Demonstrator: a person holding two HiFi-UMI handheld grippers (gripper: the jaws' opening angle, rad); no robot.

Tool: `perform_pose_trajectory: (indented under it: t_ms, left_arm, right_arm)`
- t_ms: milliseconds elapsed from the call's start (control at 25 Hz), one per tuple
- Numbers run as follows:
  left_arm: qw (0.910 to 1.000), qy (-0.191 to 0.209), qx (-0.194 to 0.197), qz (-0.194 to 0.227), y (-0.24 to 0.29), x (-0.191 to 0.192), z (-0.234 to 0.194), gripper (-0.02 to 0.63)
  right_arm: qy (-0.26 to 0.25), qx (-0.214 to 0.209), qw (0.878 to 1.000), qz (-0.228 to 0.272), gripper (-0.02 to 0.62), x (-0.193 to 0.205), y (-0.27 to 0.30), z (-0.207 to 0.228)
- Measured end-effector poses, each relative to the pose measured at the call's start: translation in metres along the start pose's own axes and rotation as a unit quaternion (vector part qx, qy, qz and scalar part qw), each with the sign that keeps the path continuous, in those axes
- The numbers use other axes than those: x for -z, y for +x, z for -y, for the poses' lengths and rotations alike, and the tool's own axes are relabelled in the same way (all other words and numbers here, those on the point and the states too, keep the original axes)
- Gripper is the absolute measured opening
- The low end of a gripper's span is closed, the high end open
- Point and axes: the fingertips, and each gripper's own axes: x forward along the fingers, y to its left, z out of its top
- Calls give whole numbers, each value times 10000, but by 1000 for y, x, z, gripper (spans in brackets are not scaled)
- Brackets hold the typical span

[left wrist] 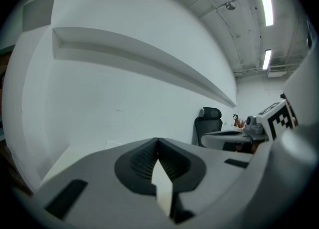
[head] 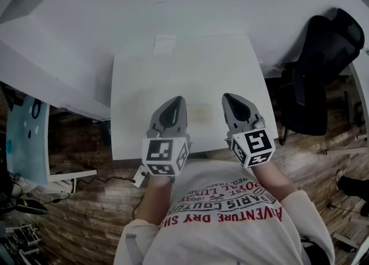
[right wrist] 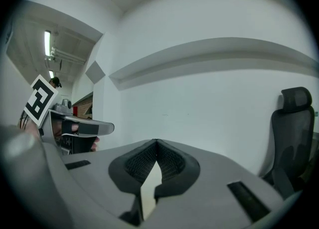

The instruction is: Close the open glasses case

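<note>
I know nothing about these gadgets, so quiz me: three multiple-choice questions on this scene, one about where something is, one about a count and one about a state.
1. Where does the black chair stand?
A. Beyond the right edge of the white table
B. On top of the table
C. Beyond the table's left edge

2. How many claws does the person hold?
A. One
B. Two
C. Three

3. How do the jaws of the claws stand?
A. Wide apart
B. Clamped on a cup
C. Closed together, with nothing between them

Answers:
1 A: the head view shows the chair to the right of the table.
2 B: the left claw and the right claw show there, one per hand.
3 C: in each gripper view, the jaw tips meet on nothing.
</note>
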Motion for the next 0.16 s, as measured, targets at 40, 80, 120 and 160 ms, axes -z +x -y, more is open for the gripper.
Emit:
perform_pose_trajectory:
  t_ms: [40,80,120,160]
  left_arm:
    - [10000,-5,1,-3,0,0,-1,-3]
    - [10000,-8,3,-3,0,0,-2,-3]
    - [10000,-11,5,-3,-1,0,-3,-3]
    - [10000,-13,7,-3,-1,0,-4,-3]
  right_arm:
    - [-2,-11,10000,-10,11,0,1,-1]
    - [-2,-21,10000,-21,11,1,2,-2]
    - [-3,-32,10000,-32,11,1,3,-3]
    - [-4,-42,10000,-44,11,1,4,-4]
